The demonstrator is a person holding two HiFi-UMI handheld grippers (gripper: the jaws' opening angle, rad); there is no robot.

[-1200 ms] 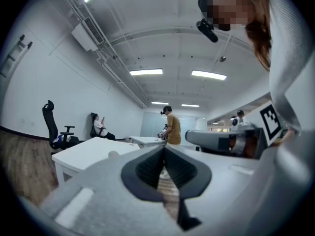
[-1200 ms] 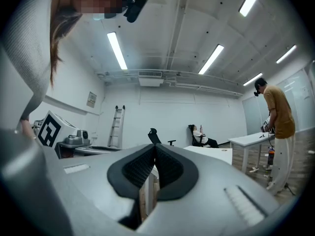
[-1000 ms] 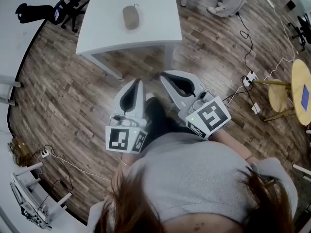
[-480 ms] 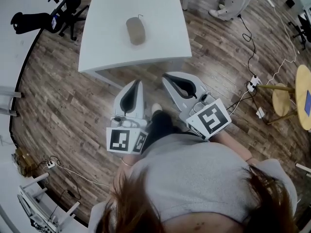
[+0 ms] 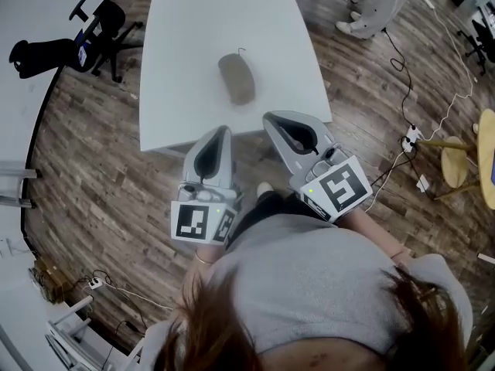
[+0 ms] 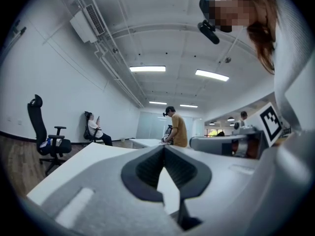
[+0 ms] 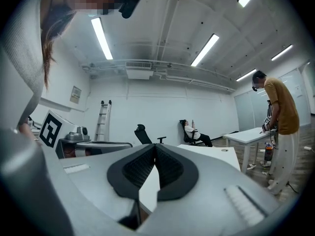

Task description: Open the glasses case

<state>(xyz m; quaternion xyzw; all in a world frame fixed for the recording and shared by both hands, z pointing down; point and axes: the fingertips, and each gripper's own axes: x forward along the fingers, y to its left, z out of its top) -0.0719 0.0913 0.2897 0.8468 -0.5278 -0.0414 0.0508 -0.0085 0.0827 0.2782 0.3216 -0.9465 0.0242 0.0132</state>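
**Supervisor:** Report task progress.

**Operator:** By my judgement, nothing is done yet. The glasses case (image 5: 237, 79) lies shut on the desk (image 5: 186, 37), toward its near edge. I hold both grippers level, with their tips at that edge. Neither one touches the case.

**Supervisor:** Finger state?

**Operator:** On the left gripper (image 5: 223, 130) the fingers (image 6: 147, 168) are pressed together tip to tip, with nothing between them. The right gripper (image 5: 267, 117) is the same: closed and empty.

**Supervisor:** Describe shapes and materials.

**Operator:** The case is an elongated oval with rounded ends. Its matte grey-brown shell could be fabric or leatherette; I cannot tell which. A thin dark loop shows at its far end, and I cannot make out the lid seam. The desk has a flat, smooth white rectangular top. Each gripper is a light grey moulded shell with black ribbed pads on the inner faces. The floor (image 5: 93, 168) is wood-pattern planking.

**Supervisor:** What remains?

**Operator:** The whole task remains. I must reach the case, open the fingers, steady the base, and lift the lid. I expect the rounded shell to slide easily on the smooth desk.
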